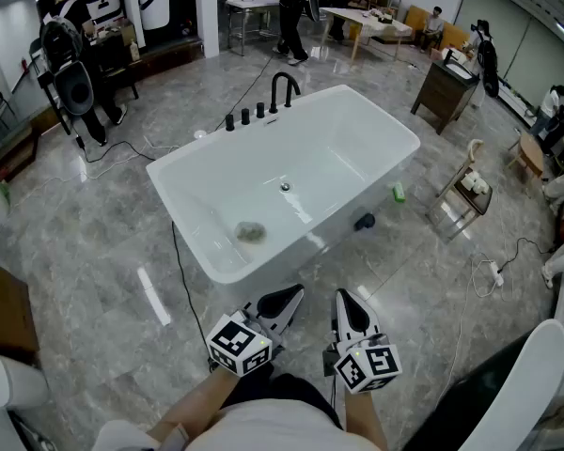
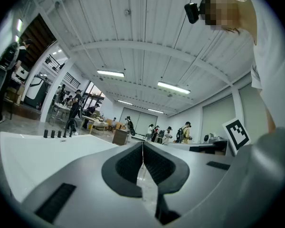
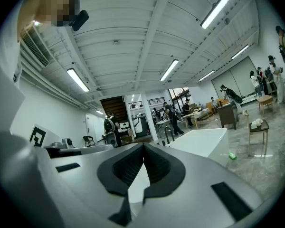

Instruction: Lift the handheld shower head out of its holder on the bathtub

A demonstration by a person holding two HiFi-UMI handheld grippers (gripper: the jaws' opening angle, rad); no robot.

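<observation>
Bathtub [image 1: 193, 151] stands ahead of me; my left gripper [image 1: 284, 301] and right gripper [image 1: 350, 306] are pinched closed, holding nothing.

A grey marbled tile floor [image 1: 94, 242] spreads across the room. On it lie a small green object [image 1: 398, 193] and, near it, a black round object [image 1: 364, 222]. A dark wooden cabinet [image 1: 444, 90] stands at the right, with a small wooden side table [image 1: 462, 194] carrying white items closer in. A black loudspeaker [image 1: 73, 87] stands far left. People gather round a pale tabletop [image 1: 362, 17] beyond.
</observation>
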